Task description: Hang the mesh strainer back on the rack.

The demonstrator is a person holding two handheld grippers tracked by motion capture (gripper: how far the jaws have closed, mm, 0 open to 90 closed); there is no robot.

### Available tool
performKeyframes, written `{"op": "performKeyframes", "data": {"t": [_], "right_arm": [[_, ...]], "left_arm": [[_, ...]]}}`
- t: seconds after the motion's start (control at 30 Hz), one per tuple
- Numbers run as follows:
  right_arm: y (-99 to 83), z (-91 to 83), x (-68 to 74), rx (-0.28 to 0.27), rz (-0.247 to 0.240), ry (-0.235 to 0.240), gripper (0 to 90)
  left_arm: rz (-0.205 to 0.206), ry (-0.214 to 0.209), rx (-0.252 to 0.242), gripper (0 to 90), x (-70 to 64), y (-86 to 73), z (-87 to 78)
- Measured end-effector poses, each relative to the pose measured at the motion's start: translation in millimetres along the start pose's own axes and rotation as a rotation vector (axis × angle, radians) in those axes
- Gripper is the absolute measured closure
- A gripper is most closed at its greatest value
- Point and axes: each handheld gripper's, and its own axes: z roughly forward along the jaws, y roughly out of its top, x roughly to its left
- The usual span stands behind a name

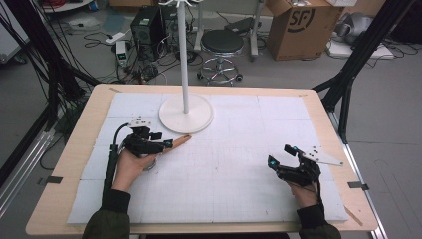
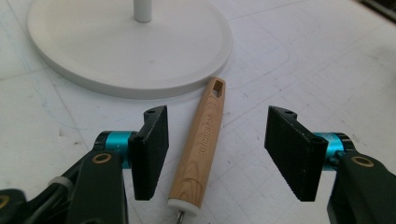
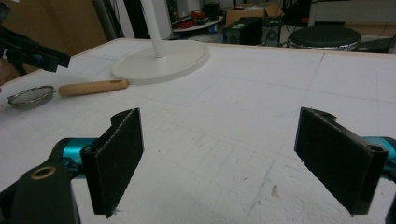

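Observation:
A small strainer lies on the white mat; its wooden handle (image 1: 179, 141) (image 2: 201, 144) points toward the round base of a white stand (image 1: 186, 113) (image 2: 126, 46). My left gripper (image 1: 163, 141) (image 2: 218, 140) is open, with one jaw on each side of the handle and neither touching it. In the right gripper view the handle (image 3: 93, 87) and the metal mesh bowl (image 3: 31, 95) lie at far left, below the left gripper (image 3: 32, 56). Over bare mat at the right, my right gripper (image 1: 280, 155) (image 3: 219, 154) stands open and holds nothing.
The stand's pole (image 1: 183, 50) rises from the base at the back middle of the wooden table (image 1: 74, 149). Beyond the table are a black stool (image 1: 222, 42), a cardboard box (image 1: 301, 25), a computer tower (image 1: 147, 25) and floor cables.

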Motion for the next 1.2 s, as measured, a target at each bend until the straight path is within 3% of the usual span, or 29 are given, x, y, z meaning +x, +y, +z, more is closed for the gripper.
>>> {"op": "performKeyframes", "data": {"t": [0.07,0.17,0.23,0.53,0.63,0.67,0.87,1.0,1.2], "right_arm": [[-0.1,0.1,0.1,0.007,0.005,0.000,14.9],[-0.3,1.1,0.4,0.007,0.005,-0.001,14.9],[-0.5,1.1,0.2,0.008,-0.003,-0.004,14.9],[-0.7,1.7,0.3,0.012,-0.002,-0.015,14.9],[-0.5,1.1,-0.1,0.009,-0.004,-0.011,14.9],[-0.4,1.1,0.1,0.008,0.001,-0.013,14.9],[-0.5,1.2,0.0,0.009,-0.006,-0.019,14.9],[-0.4,1.0,0.0,0.008,-0.003,-0.019,14.9],[-0.6,1.8,-0.2,0.009,-0.013,-0.024,14.9]], "left_arm": [[-0.007,0.003,0.027,40.7,4.9,-1.6,2.0],[0.052,0.038,0.116,42.5,5.3,1.9,5.7],[0.059,0.012,0.134,43.0,6.1,3.8,7.6],[0.031,-0.017,0.165,46.9,11.0,2.3,11.9],[0.064,-0.019,0.201,48.6,7.8,0.5,16.9],[0.084,0.005,0.224,49.5,7.2,0.3,18.3],[0.109,0.016,0.270,52.3,1.6,-2.3,25.3],[0.089,0.017,0.289,56.4,0.6,-1.8,23.3],[0.133,0.040,0.313,61.1,-5.0,-1.7,23.6]]}}
